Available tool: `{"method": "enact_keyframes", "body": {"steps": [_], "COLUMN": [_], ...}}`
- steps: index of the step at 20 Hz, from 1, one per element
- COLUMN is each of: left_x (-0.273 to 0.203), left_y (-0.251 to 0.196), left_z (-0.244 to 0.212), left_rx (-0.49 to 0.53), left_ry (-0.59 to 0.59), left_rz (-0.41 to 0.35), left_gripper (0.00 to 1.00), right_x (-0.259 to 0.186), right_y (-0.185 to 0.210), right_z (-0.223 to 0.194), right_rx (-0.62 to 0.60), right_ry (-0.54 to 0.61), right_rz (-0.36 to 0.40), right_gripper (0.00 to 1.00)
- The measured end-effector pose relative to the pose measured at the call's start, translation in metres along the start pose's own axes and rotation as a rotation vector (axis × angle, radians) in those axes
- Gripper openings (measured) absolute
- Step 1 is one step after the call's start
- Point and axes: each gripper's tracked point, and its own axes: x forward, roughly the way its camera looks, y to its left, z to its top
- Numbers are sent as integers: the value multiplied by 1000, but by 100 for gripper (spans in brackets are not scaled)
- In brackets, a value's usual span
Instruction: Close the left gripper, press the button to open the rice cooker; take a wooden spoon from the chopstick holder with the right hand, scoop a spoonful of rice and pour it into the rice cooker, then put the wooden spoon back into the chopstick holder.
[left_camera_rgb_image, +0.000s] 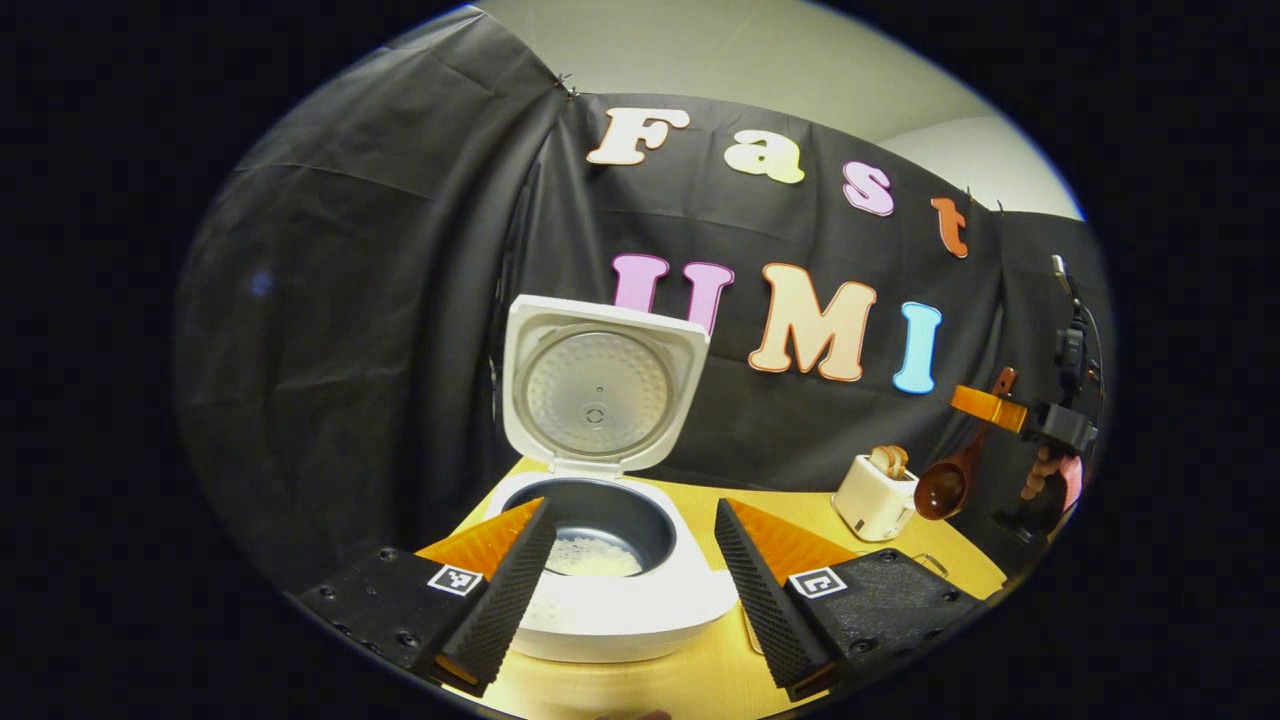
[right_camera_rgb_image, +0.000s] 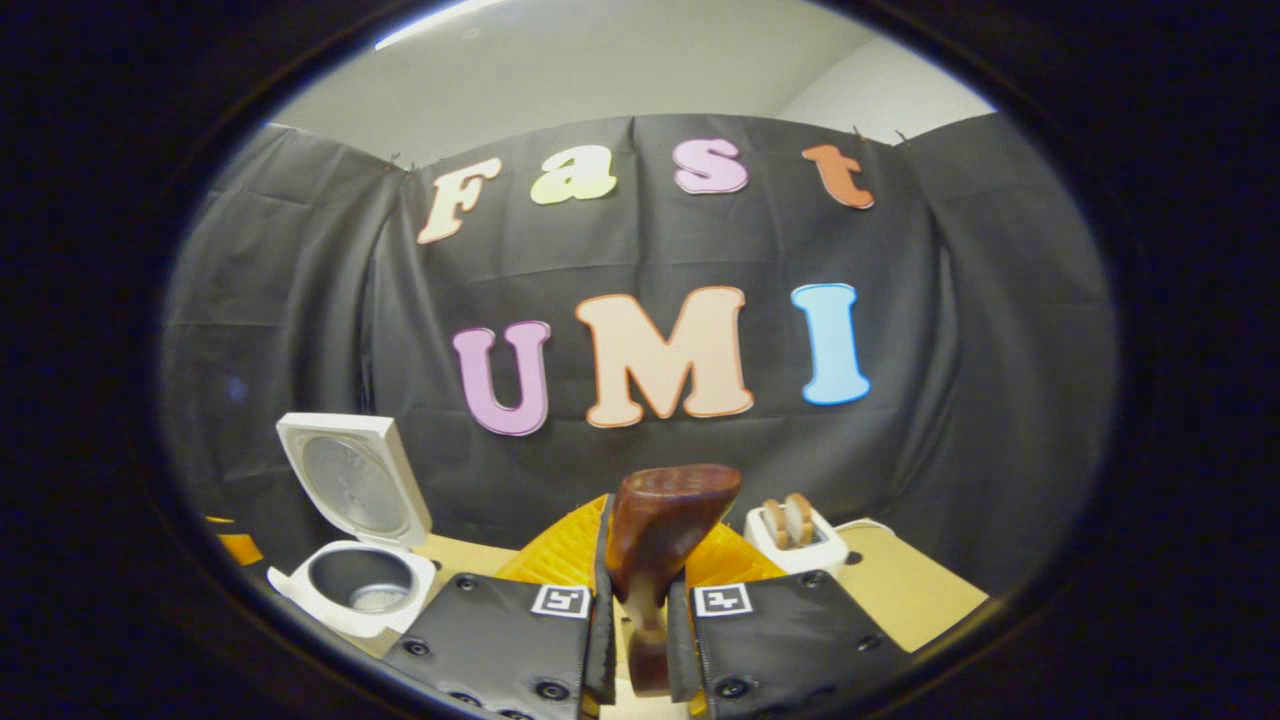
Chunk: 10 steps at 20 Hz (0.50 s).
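Wooden spoon (right_camera_rgb_image: 660, 540) clamped by its handle in the right gripper (right_camera_rgb_image: 640, 620), held above the table.
Left of it, the rice cooker (left_camera_rgb_image: 610, 590) stands lid-up, rice inside; the left gripper (left_camera_rgb_image: 635, 590) is spread before it; chopstick holder (right_camera_rgb_image: 797, 540) just right.

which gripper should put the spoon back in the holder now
Right. The right gripper is shut on the wooden spoon, held in the air beside the chopstick holder. The left gripper is open in front of the open rice cooker, which has rice inside.
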Motion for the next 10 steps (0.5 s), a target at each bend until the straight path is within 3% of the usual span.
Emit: {"method": "enact_keyframes", "body": {"steps": [5,8,9,10], "left_x": [6,4,4,5], "left_y": [-17,-19,-19,-20], "left_z": [-16,-25,-27,-28], "left_rx": [17,21,21,21], "left_ry": [27,42,43,45], "left_rz": [9,26,33,38], "left_gripper": [95,92,97,95], "right_x": [-14,-16,-15,-13], "right_y": [-77,-102,-107,-111], "right_z": [-24,-43,-50,-60], "right_rx": [-33,-23,-17,-5], "right_ry": [39,59,65,75], "right_rz": [-93,-112,-113,-113], "right_gripper": [22,22,22,22]}}
